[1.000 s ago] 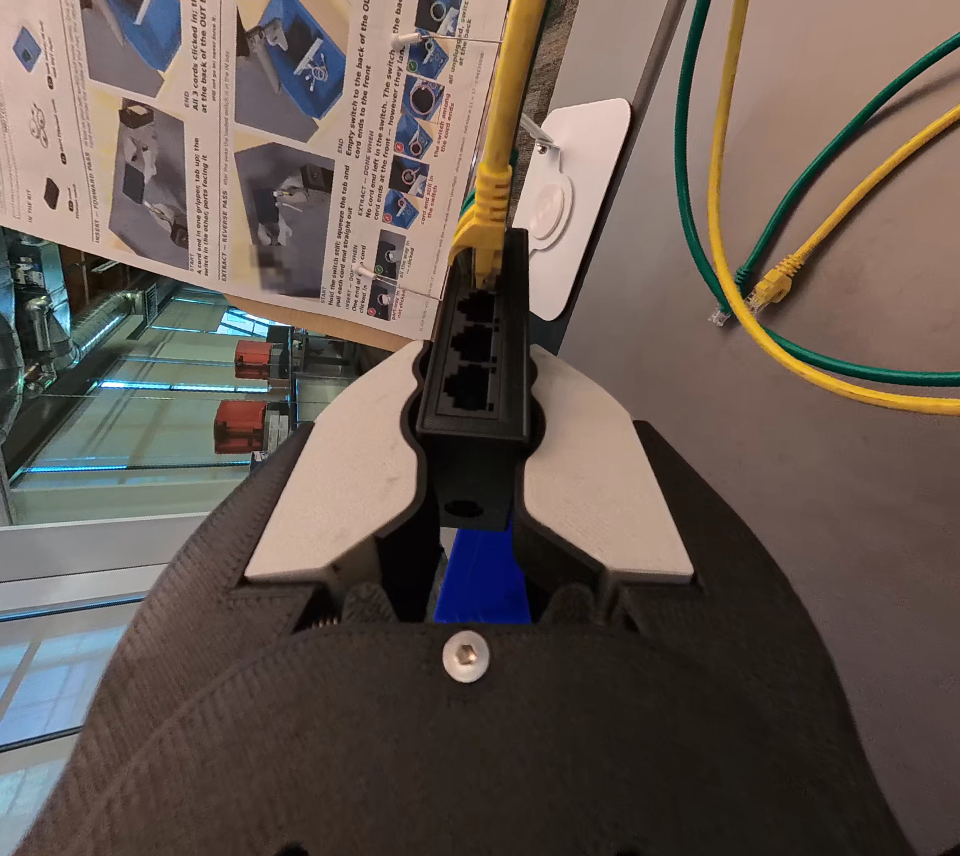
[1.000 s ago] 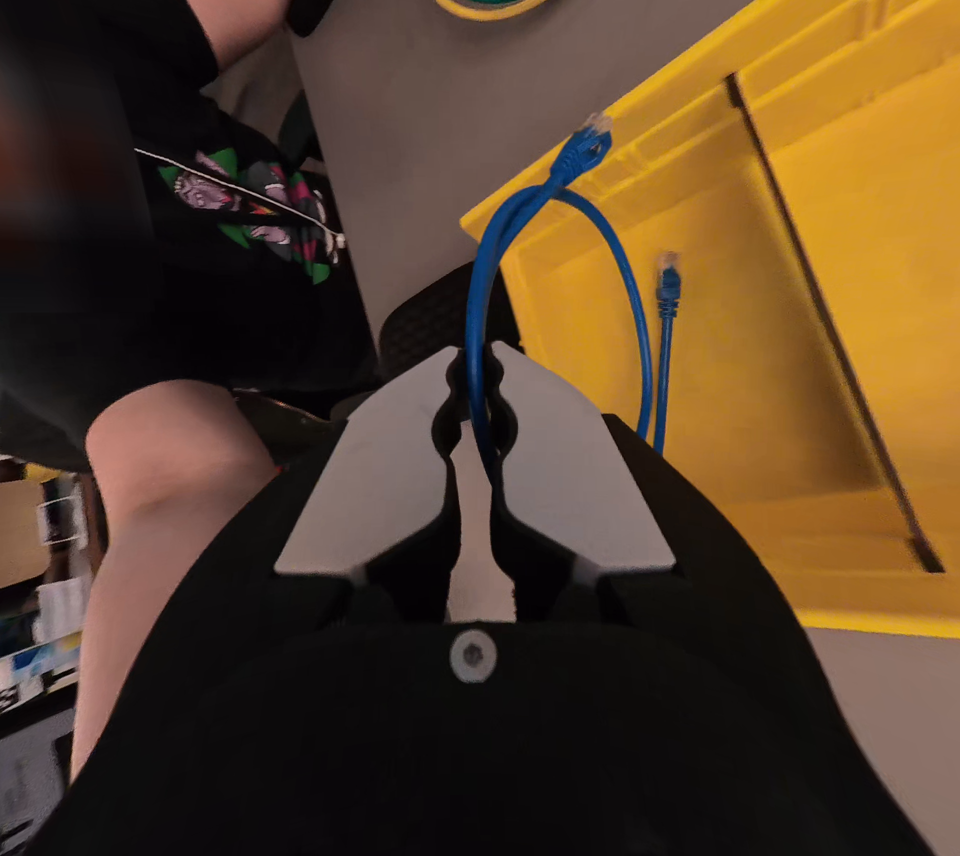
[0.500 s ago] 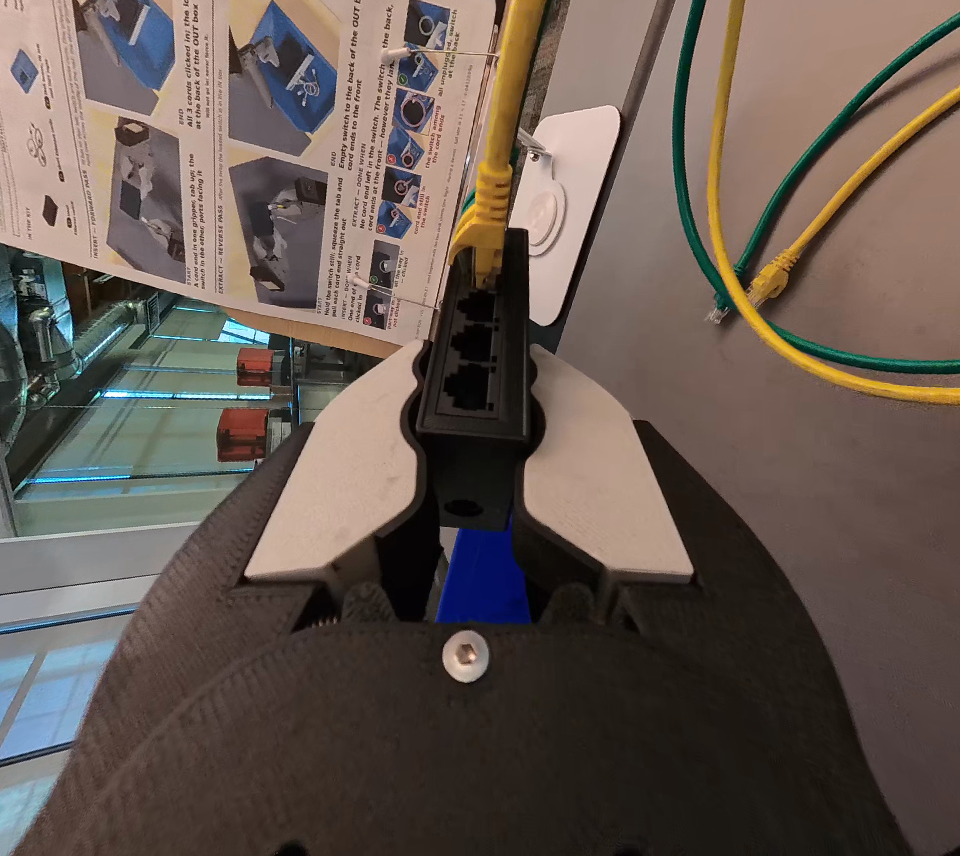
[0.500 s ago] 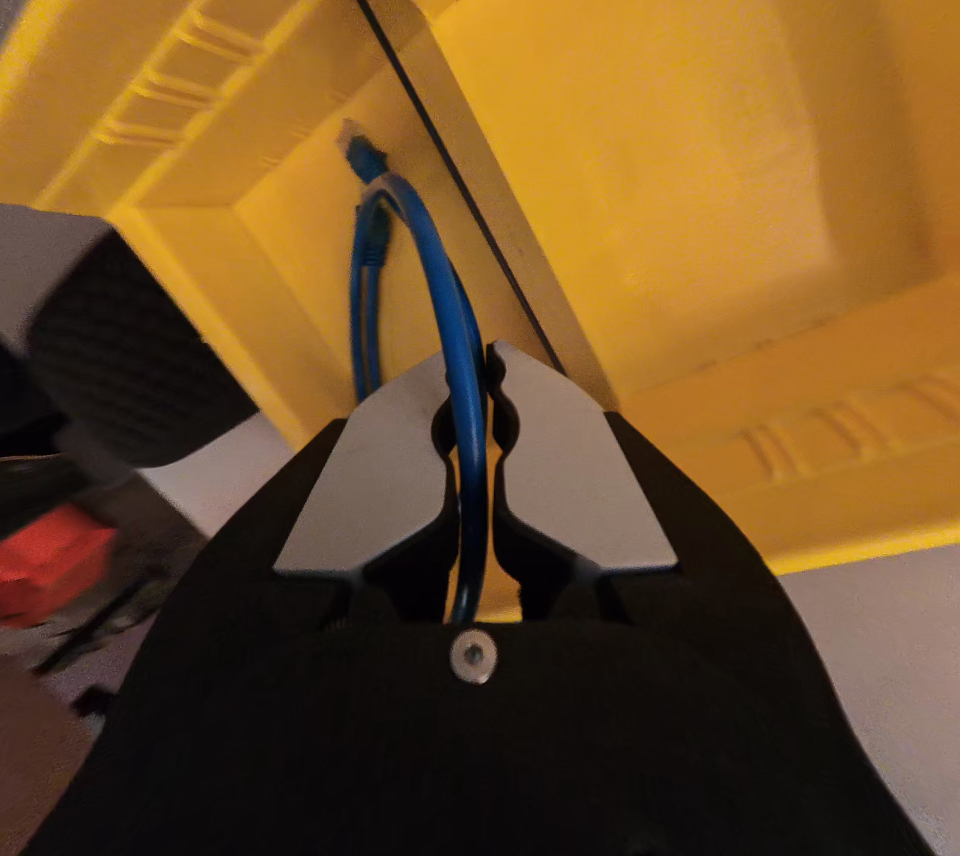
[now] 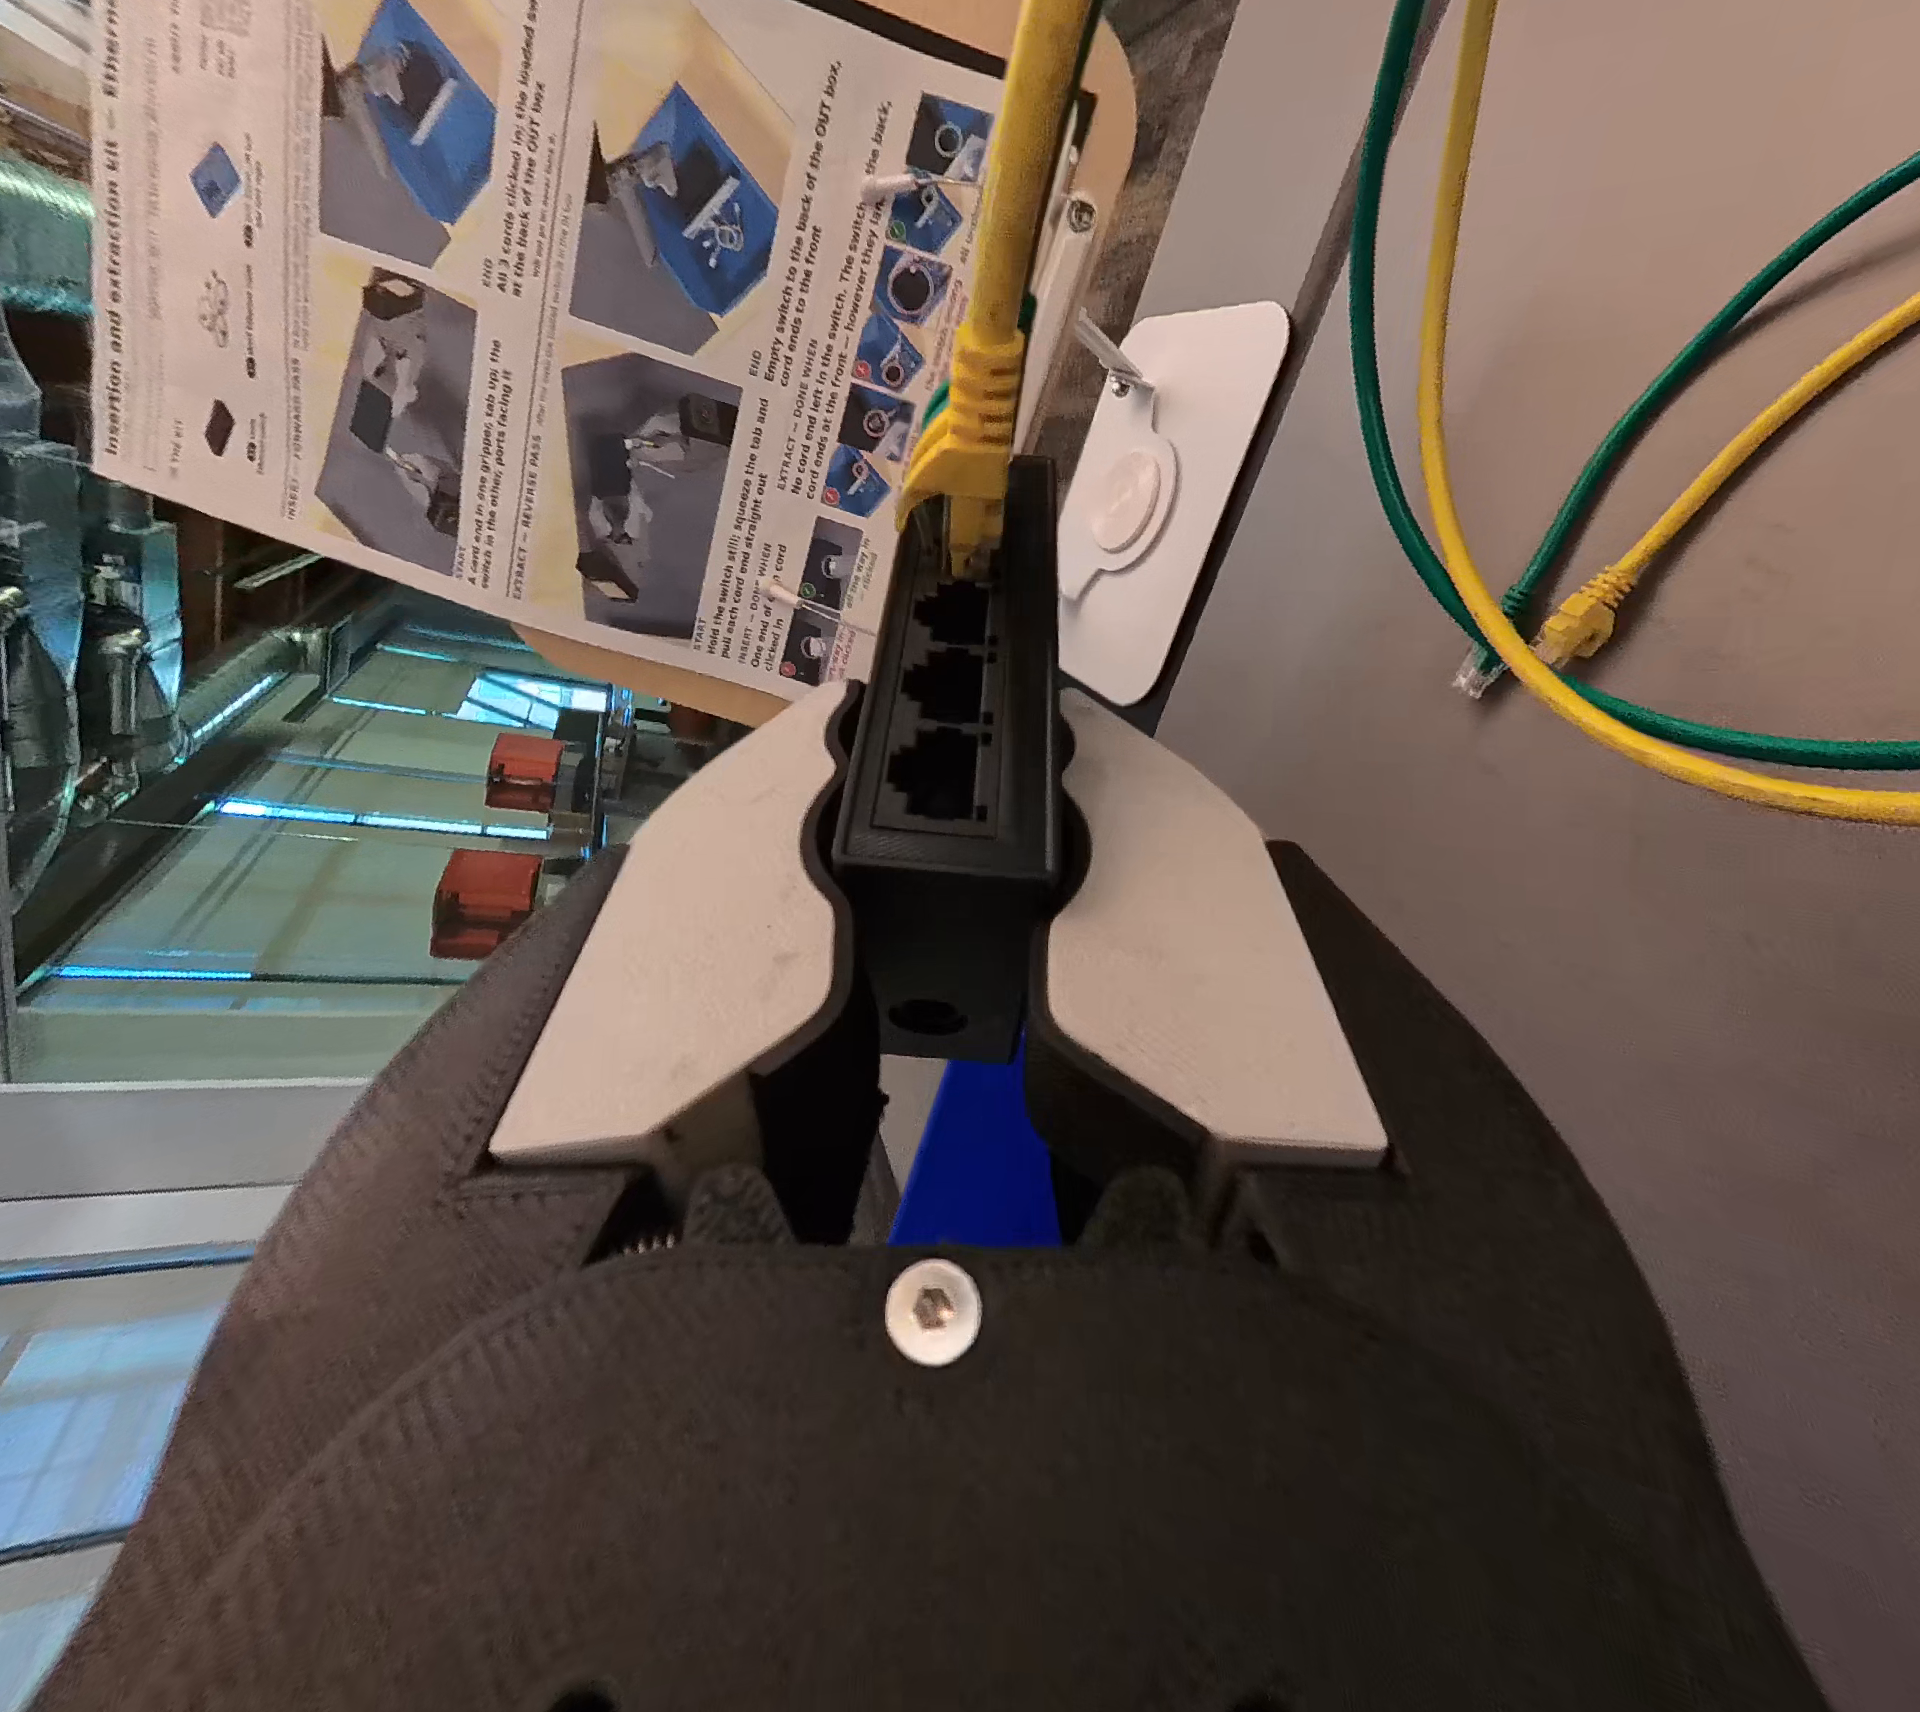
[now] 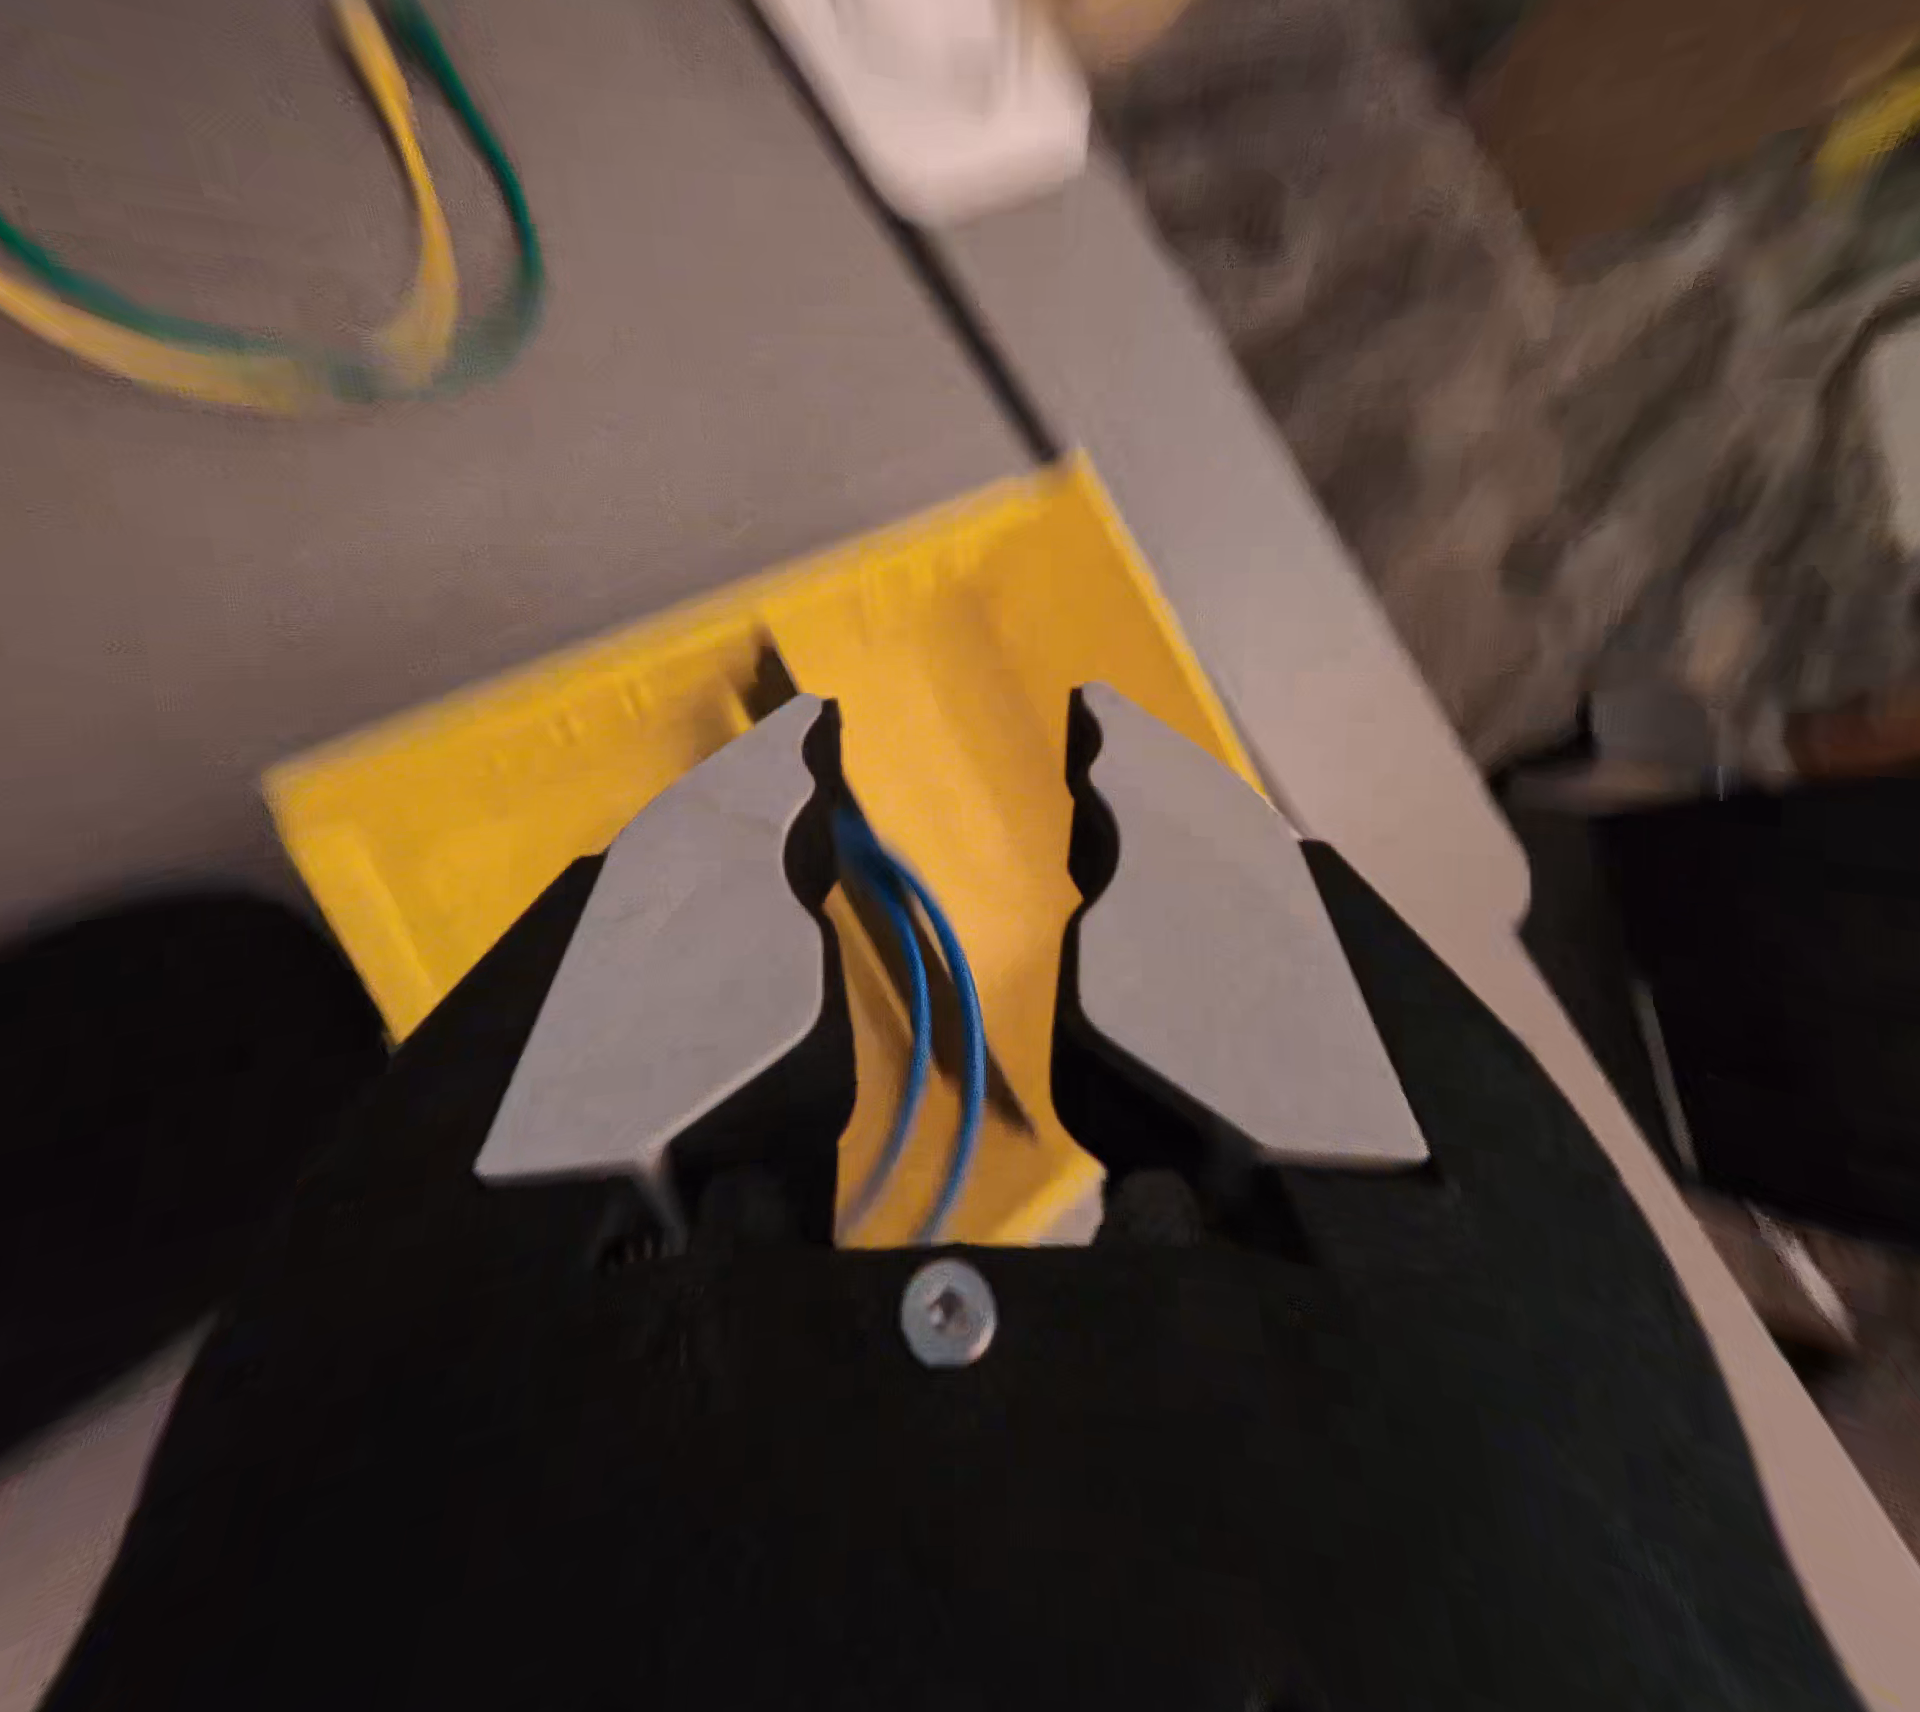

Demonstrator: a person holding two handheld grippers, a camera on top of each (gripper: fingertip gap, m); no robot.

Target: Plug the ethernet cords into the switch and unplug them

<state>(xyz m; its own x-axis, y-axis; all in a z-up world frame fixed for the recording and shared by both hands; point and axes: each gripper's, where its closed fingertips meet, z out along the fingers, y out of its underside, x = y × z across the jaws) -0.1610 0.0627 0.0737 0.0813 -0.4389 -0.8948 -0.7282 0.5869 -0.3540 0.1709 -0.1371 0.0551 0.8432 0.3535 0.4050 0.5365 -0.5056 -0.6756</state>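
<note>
Two claws are at work. Our left claw (image 5: 951,789) is clamped on the black switch (image 5: 951,769), gripping it by its long sides so the port row faces us. Our right claw (image 6: 945,821) stands wide, holding nothing, above a yellow bin (image 6: 582,748) where the blue cord (image 6: 940,966) lies loose; that view is badly blurred, so we cannot tell exactly how the cord rests.

We judge this to be the unplugging half of the task: the blue cord looks put away, while the yellow cord (image 5: 1023,135) is seated in the farthest port, its boot (image 5: 971,436) touching the switch's far end. A green cord seems to sit just behind it, though it is mostly hidden. The three nearer ports are empty. Each cord's free end, the yellow plug (image 5: 1579,623) and a clear one (image 5: 1477,677), lies on the grey bench (image 5: 1558,987), well apart from the switch.

Next we should bring the right claw to the yellow boot, press the latch tab, and pull straight along the port while the left keeps the switch steady.

The switch is a small, glossy black box with a round hole in its near end.
</note>
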